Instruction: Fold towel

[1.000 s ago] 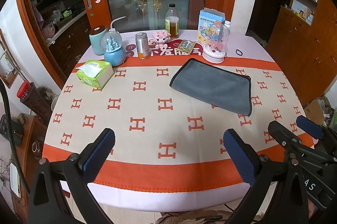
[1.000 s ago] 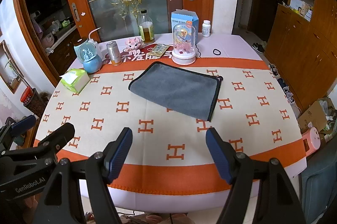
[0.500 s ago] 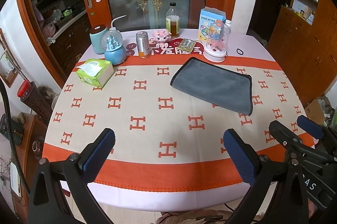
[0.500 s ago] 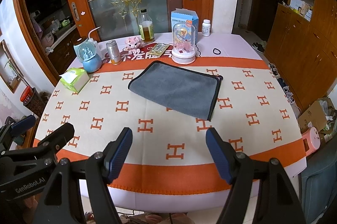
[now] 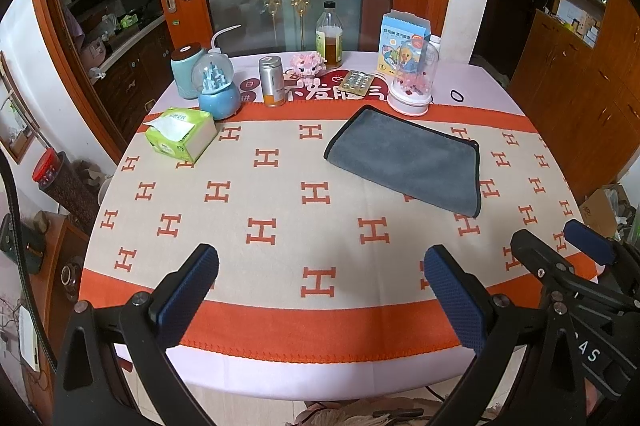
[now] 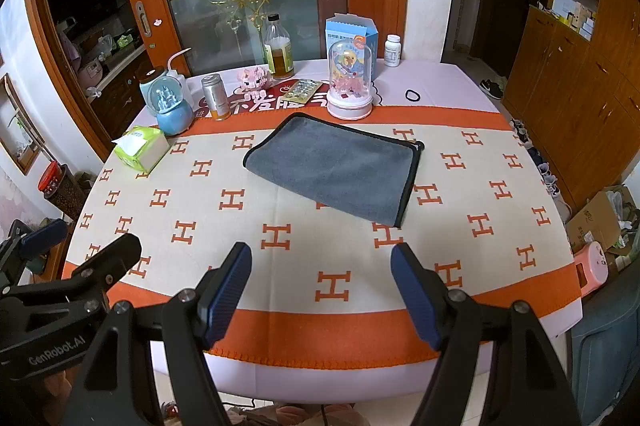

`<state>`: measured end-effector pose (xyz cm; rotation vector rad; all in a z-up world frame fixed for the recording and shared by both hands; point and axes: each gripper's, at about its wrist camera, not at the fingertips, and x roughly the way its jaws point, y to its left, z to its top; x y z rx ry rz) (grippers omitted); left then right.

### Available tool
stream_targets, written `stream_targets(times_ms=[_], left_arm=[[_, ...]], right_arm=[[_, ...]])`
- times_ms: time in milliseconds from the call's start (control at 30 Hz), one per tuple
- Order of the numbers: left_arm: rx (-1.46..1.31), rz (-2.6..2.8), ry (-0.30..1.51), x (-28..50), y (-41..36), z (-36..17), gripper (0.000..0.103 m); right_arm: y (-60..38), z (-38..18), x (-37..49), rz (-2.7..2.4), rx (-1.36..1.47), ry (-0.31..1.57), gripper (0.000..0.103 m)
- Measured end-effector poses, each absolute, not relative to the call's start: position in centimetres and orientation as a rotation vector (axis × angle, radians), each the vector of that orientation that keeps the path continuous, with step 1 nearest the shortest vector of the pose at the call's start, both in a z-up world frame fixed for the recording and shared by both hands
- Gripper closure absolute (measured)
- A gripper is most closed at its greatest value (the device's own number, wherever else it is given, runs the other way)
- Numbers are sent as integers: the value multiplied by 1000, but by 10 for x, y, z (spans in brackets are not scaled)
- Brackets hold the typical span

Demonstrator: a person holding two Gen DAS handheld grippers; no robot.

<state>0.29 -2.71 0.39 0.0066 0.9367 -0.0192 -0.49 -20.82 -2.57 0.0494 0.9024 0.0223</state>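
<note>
Both grippers (image 5: 320, 286) (image 6: 320, 290) spread, empty; amber liquid low in bottle (image 5: 329, 34); towel (image 5: 404, 160) flat

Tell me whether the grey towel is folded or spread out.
Folded, it seems: the grey towel lies flat on the table, its near-left edge rounded and untrimmed like a fold, while black trim lines the other edges. Neither gripper touches it.

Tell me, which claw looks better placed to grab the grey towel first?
Probably the right claw. In its own view the towel lies almost straight ahead, while from the left claw it sits off to the right. Both claws are open and held back at the table's near edge.
</note>
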Motion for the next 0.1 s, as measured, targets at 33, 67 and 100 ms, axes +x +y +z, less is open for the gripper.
stream_targets(times_ms=[33,67,100], left_arm=[[6,-19,936,3,-27,4,1],[6,-19,937,3,-27,4,1],[6,-19,937,3,-27,4,1]], right_arm=[[-207,-25,-5,21,47,903,31],[-207,-26,-5,21,47,904,31],[-207,-26,-5,22,47,903,31]])
